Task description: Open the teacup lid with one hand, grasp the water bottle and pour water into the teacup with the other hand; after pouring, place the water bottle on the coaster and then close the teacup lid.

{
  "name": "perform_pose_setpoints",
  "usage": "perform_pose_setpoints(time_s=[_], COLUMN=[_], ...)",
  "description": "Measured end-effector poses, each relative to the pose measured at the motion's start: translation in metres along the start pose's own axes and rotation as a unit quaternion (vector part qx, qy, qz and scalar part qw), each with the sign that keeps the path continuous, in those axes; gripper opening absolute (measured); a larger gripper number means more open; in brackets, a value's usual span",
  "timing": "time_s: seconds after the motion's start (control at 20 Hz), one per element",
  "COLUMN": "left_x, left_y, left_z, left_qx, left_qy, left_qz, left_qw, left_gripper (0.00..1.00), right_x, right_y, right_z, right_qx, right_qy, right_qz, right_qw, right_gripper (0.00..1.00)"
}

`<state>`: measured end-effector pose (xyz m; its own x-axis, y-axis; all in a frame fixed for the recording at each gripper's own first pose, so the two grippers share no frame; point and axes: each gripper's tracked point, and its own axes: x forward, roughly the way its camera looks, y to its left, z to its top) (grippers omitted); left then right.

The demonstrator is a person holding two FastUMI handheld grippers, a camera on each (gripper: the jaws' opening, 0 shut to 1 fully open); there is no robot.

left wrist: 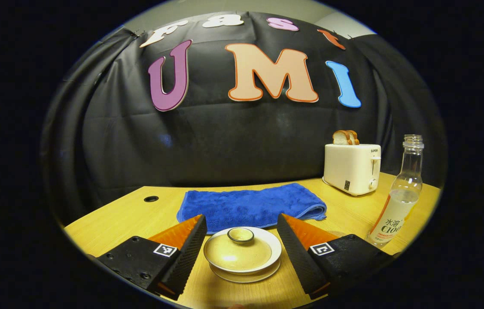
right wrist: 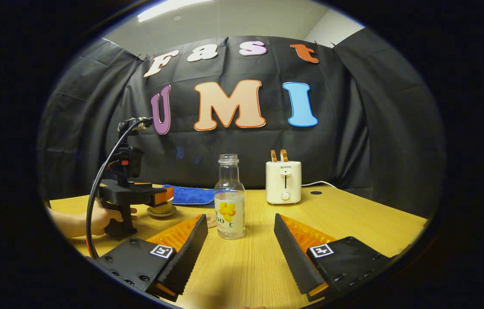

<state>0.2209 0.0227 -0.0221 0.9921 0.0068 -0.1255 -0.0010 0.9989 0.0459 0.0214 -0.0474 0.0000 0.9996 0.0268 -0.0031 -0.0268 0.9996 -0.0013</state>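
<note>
Lidded teacup (left wrist: 242, 253) on saucer, wooden table (left wrist: 113, 219), lid on; between left gripper (left wrist: 242, 251) fingers, spread wide, untouched. Water bottle (right wrist: 229, 199), uncapped, upright, part full; ahead of right gripper (right wrist: 239, 246), wide open, holding nothing. Coaster (right wrist: 211, 221) just beside bottle. Blue towel (left wrist: 250, 206) behind teacup. Toaster (right wrist: 283, 182) with bread, farther back.

In the right gripper view the water bottle (right wrist: 229, 198) hides most of the coaster (right wrist: 211, 221) behind it.
</note>
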Motion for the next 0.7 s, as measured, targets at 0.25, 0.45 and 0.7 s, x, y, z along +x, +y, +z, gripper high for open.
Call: perform_pose_setpoints(time_s=[0.25, 0.45, 0.7], left_x=[0.0027, 0.0038, 0.0038], left_y=[-0.0007, -0.0022, -0.0013], left_z=[-0.0017, -0.0031, -0.0033], left_qx=[0.016, 0.020, 0.024], left_qy=[0.015, 0.017, 0.020], left_qz=[0.003, 0.002, 0.004], left_qw=[1.000, 1.000, 0.999], left_gripper=[0.95, 0.86, 0.61], right_x=[0.0006, 0.0003, 0.0001], right_y=[-0.0026, -0.0026, -0.0050], right_z=[0.0019, 0.0018, 0.0014], right_qx=[0.000, 0.000, 0.000], right_qy=[0.000, 0.000, 0.000], right_qz=[-0.004, -0.003, -0.005], right_qw=[1.000, 1.000, 1.000], right_gripper=[0.99, 0.99, 0.98])
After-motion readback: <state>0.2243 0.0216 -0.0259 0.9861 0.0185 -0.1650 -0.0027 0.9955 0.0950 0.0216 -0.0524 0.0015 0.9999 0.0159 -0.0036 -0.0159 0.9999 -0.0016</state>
